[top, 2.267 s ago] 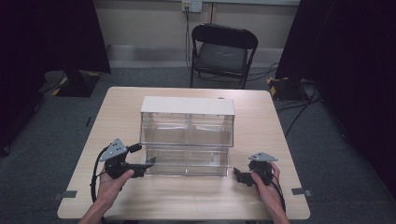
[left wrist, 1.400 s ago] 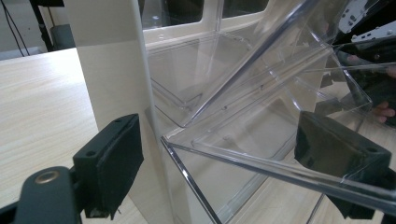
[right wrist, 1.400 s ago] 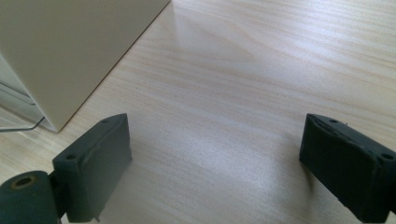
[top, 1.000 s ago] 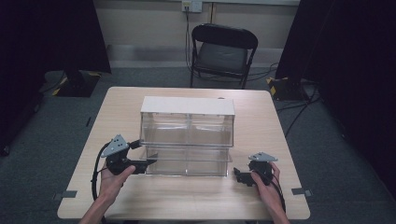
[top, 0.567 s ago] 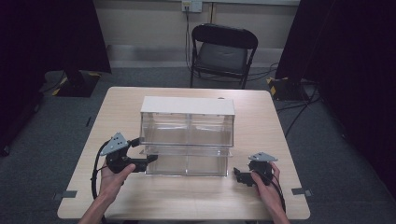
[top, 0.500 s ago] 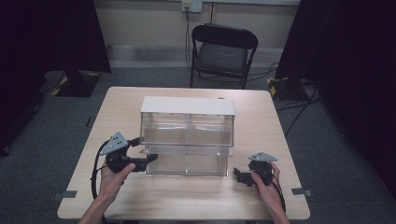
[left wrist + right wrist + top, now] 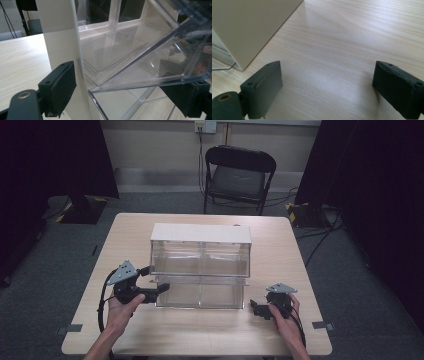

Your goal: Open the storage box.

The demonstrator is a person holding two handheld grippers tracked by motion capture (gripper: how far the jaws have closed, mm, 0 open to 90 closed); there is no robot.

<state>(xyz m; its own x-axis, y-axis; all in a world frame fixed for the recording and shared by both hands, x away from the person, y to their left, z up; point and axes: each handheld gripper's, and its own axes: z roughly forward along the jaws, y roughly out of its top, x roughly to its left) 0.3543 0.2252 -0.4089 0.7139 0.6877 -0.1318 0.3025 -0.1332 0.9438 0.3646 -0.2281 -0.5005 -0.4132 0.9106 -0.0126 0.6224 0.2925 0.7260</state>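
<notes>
On the middle of the pale wood-grain table [image 7: 150, 330] stands a clear plastic drawer cabinet [image 7: 200, 265] with a flat cream top and cream side walls, two rows of glossy see-through drawers facing the near edge; the lower left drawer [image 7: 180, 290] is pulled partway out toward the person. The left gripper [image 7: 150, 293], black with a grey three-cornered plate on top, sits at the cabinet's near left corner, its jaws standing apart on either side of that corner: in the left gripper view one matte pad is outside the cream wall and the other beyond the drawer's transparent edge (the jaws have just been opening a little), with neither pad plainly pressing. The right gripper [image 7: 260, 309] rests near the near right corner of the table, well apart from the cabinet, jaws wide with only bare wood between them. I can read no writing anywhere. Beyond the far edge stands a black folding chair [image 7: 237, 177] on grey carpet, dark curtains at both sides, cables along the wall.
</notes>
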